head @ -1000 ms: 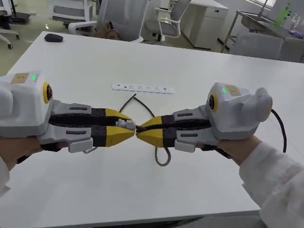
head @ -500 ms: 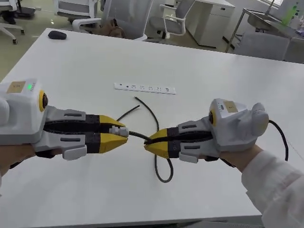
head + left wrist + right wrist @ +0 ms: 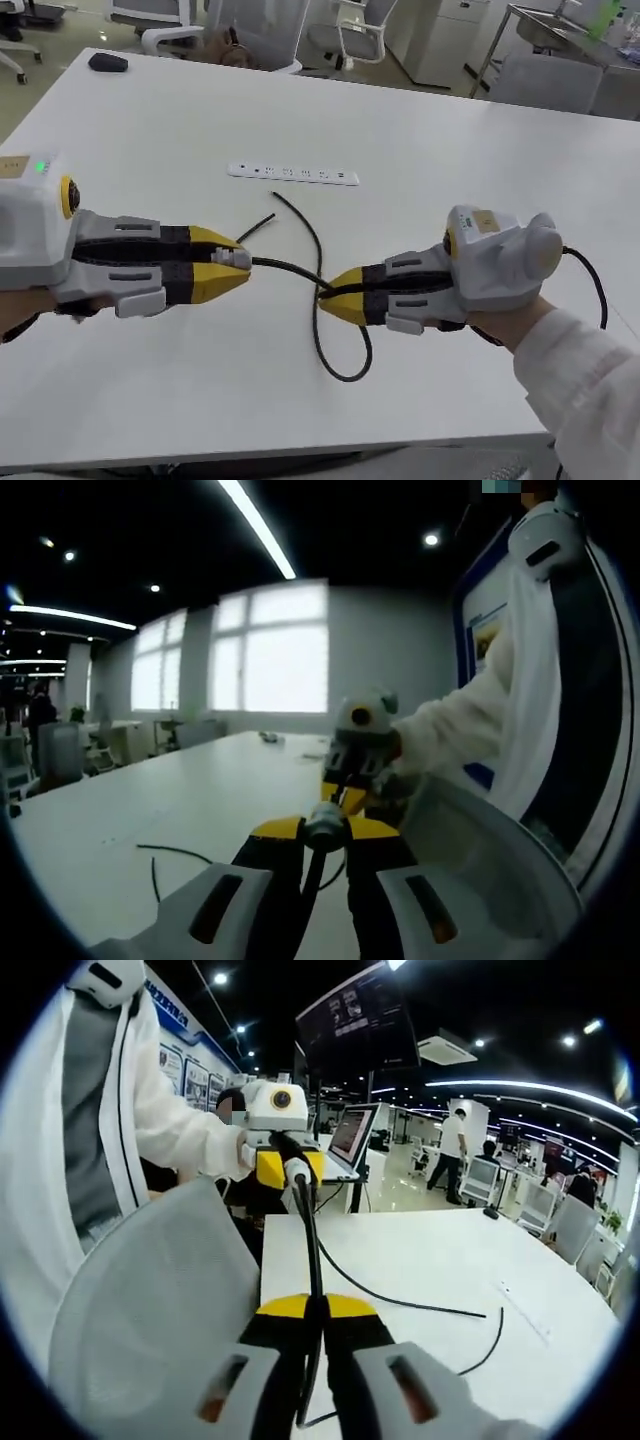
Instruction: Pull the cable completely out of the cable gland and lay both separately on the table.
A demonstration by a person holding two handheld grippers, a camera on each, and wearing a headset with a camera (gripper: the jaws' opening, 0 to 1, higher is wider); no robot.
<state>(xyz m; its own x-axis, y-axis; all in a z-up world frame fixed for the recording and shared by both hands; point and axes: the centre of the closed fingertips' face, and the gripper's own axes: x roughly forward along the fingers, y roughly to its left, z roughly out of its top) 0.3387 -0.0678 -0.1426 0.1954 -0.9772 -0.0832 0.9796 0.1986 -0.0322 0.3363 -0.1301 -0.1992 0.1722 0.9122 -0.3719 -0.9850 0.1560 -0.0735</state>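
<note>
The small grey cable gland (image 3: 238, 260) sits in the yellow tips of my left gripper (image 3: 246, 268), which is shut on it a little above the table. A black cable (image 3: 285, 269) leaves the gland and runs right to my right gripper (image 3: 322, 292), shut on the cable. Past that grip the cable loops down over the table and back up towards the power strip. In the left gripper view the gland (image 3: 322, 824) shows between the jaws. In the right gripper view the cable (image 3: 312, 1250) stretches from my jaws to the gland (image 3: 297, 1172).
A white power strip (image 3: 290, 173) lies beyond the grippers on the white table (image 3: 450, 160). A dark mouse (image 3: 106, 62) rests at the far left corner. Office chairs (image 3: 355, 30) stand behind the far edge. The near table edge runs just below my hands.
The two grippers have drawn apart, the left going left and the right going right. A longer stretch of cable now shows between the gland and the right gripper.
</note>
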